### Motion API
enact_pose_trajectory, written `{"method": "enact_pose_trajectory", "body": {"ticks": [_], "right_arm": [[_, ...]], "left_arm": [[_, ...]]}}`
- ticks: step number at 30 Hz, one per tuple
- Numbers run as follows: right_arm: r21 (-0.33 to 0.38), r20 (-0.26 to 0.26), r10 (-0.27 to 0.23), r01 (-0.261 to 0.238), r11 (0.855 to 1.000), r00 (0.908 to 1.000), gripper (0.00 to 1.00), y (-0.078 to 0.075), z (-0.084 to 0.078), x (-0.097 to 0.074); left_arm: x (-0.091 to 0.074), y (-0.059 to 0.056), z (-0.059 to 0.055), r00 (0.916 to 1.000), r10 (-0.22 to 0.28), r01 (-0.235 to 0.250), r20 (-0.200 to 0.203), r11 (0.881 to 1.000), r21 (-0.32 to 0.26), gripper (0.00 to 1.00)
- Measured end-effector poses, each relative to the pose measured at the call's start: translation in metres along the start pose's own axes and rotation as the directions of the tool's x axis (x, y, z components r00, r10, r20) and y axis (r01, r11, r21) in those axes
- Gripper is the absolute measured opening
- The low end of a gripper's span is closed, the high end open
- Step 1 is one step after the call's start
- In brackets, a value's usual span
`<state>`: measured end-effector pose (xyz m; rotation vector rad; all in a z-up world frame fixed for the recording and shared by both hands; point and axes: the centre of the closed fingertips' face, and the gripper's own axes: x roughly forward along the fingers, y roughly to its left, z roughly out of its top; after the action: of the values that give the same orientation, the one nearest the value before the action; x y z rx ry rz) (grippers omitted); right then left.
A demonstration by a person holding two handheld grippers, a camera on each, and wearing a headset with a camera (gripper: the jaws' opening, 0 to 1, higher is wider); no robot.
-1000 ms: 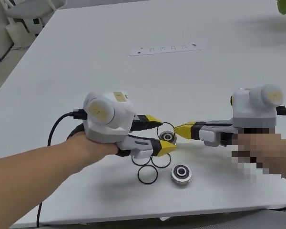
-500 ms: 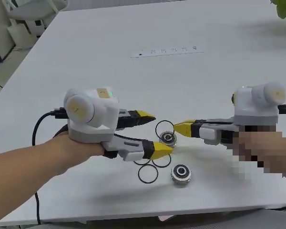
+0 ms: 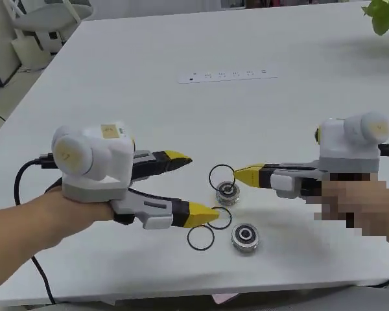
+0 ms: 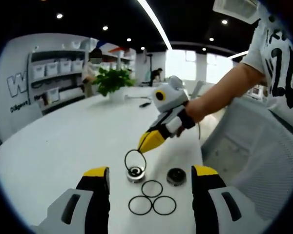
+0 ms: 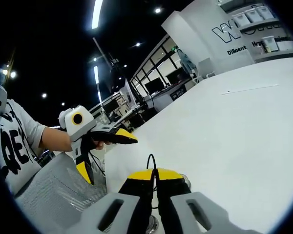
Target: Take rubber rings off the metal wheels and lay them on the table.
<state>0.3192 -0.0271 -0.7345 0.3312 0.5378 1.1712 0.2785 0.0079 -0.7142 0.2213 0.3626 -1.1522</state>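
My right gripper is shut on a thin black rubber ring, which it holds upright just above a metal wheel; whether the ring's lower edge still touches the wheel I cannot tell. A second wheel lies nearer the front edge. Three loose rings lie beside it on the white table. My left gripper is open, left of the wheel and apart from it. In the left gripper view the right gripper pinches the ring over the wheel.
A flat power strip is set into the table further back. A green plant stands at the far right corner and a chair beyond the far left. The table's front edge runs just below the wheels.
My left gripper has drawn back to the left, away from the wheel, with its jaws a little wider. The right gripper and the ring have stayed in place.
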Motion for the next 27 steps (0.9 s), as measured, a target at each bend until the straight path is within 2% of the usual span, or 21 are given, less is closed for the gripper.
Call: {"method": "enact_pose_trajectory", "body": {"ticks": [7, 15, 27], "right_arm": [[-0.004, -0.009, 0.013, -0.013, 1.0, 0.9999, 0.0, 0.006, 0.0, 0.002], [0.005, -0.03, 0.034, -0.034, 0.999, 0.999, 0.0, 0.015, -0.002, 0.006], [0.014, -0.08, 0.054, -0.053, 0.999, 0.9953, 0.0, 0.024, -0.011, 0.012]], "left_arm": [[-0.011, -0.002, 0.003, 0.9998, 0.006, -0.006, 0.018, 1.0, -0.009, 0.73], [-0.021, -0.002, -0.006, 0.9996, 0.023, -0.023, 0.016, 1.0, -0.015, 0.76], [-0.035, -0.003, -0.011, 0.9992, 0.037, -0.037, 0.017, 0.999, -0.021, 0.79]]}}
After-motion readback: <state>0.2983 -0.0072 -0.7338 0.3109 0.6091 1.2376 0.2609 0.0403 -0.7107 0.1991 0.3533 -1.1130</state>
